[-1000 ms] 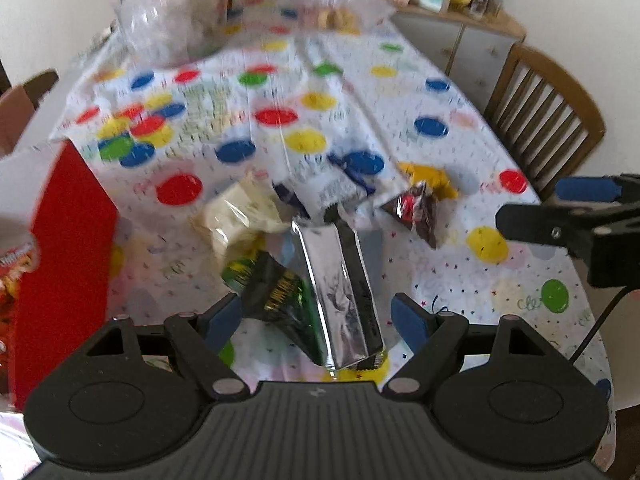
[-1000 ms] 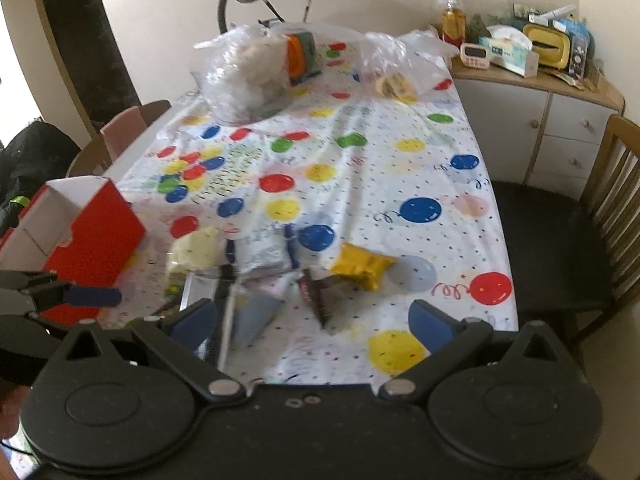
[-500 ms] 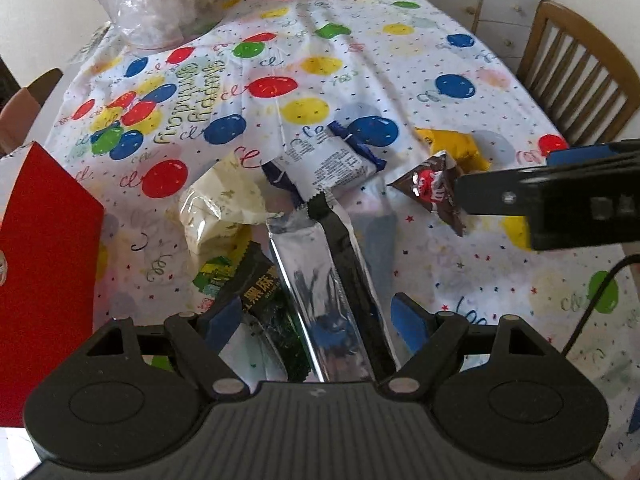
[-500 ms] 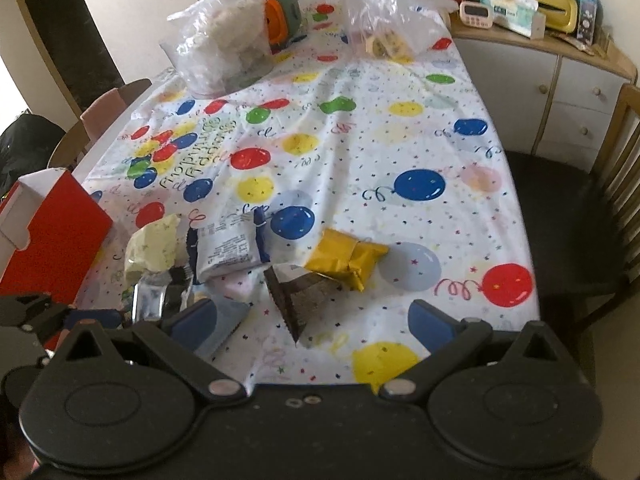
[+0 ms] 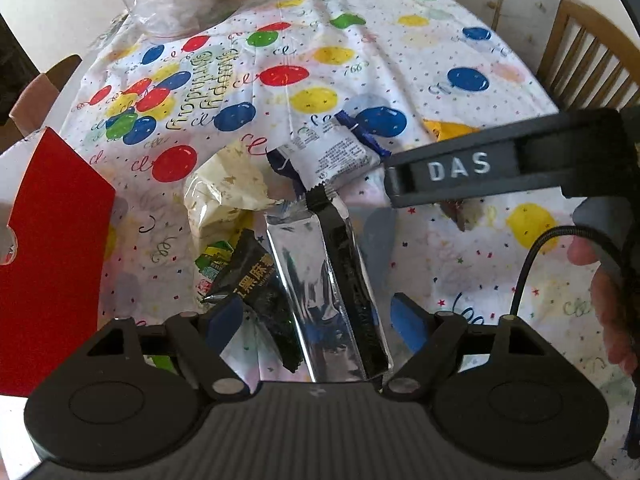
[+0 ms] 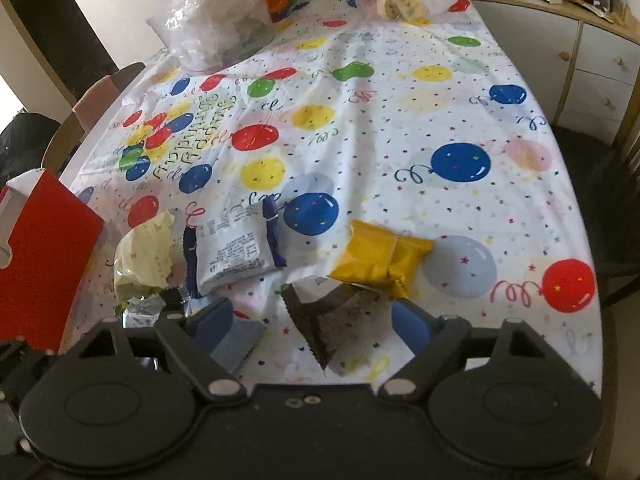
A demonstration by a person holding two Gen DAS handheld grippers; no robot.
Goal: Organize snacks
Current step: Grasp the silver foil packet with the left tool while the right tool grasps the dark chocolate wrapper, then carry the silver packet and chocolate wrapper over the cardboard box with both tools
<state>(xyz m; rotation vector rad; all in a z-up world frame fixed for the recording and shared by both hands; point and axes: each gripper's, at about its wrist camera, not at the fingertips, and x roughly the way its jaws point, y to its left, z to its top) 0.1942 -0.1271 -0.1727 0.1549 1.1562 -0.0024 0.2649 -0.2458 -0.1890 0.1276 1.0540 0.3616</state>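
Task barely begun — red box (image 5: 52, 240) at left edge, no snack seen in it. Silver packet (image 5: 320, 280) lower centre, between pads of my left gripper (image 5: 320, 320), untouched, jaws wide. Black packet (image 5: 260, 284) bears Chinese characters. My right gripper (image 6: 310, 324) has just been narrowing around brown packet (image 6: 328, 320), not yet pinching. "DAS" on its finger, right.

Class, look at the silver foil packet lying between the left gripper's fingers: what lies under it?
Under the silver foil packet lies a black packet with gold lettering, tucked under its left edge, and the balloon tablecloth. How far the black packet reaches underneath is hidden.
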